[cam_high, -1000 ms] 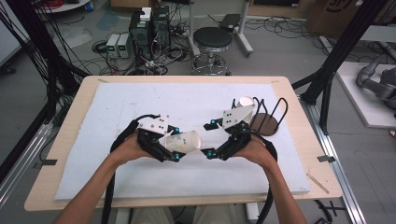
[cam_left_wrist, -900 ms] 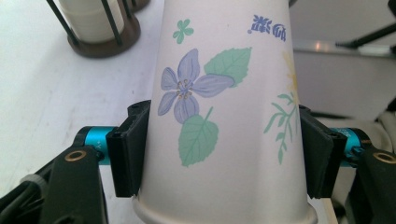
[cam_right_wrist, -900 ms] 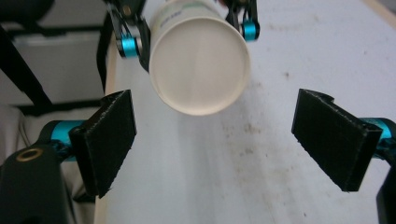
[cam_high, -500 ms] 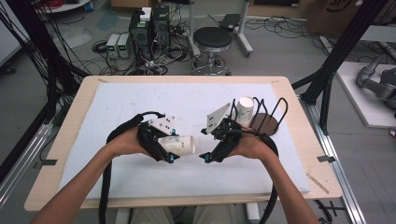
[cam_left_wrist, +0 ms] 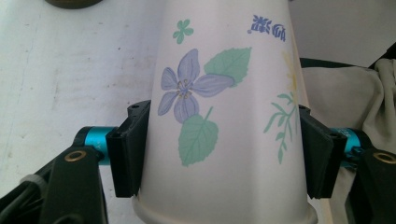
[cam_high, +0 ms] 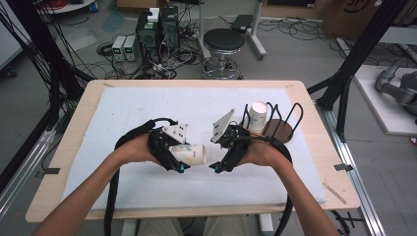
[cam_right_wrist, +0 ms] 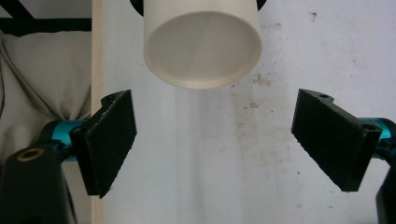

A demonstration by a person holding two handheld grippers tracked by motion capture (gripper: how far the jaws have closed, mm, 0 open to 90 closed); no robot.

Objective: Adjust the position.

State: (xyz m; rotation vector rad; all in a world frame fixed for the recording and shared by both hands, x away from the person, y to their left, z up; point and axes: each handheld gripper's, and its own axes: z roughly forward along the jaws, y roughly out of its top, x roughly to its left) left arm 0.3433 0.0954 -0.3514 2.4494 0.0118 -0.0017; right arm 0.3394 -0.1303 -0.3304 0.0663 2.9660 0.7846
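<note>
Cup [cam_high: 189, 154] in my left tongs [cam_high: 180, 158] now lies on its side with its base aimed at my right tongs [cam_high: 218, 160]; a second ago it sat more upright and further from them, and since then I have drawn the two hands closer over the middle of the counter [cam_high: 123, 108]. I read that as a handover about to happen, with the right side taking the base end.

The cup is white paper, printed with a purple flower, green leaves and small blue lettering [cam_left_wrist: 268, 28]. In the left gripper view the black pads [cam_left_wrist: 130, 144] pinch its wall from both sides near the rim, and the wall looks undented. In the right gripper view the plain recessed base [cam_right_wrist: 203, 49] floats just ahead of the spread right pads [cam_right_wrist: 109, 140], touching neither.

Behind my right hand a second paper cup [cam_high: 257, 116] sits in a black wire rack [cam_high: 285, 118] on a round brown base, well clear of the exchange
</note>
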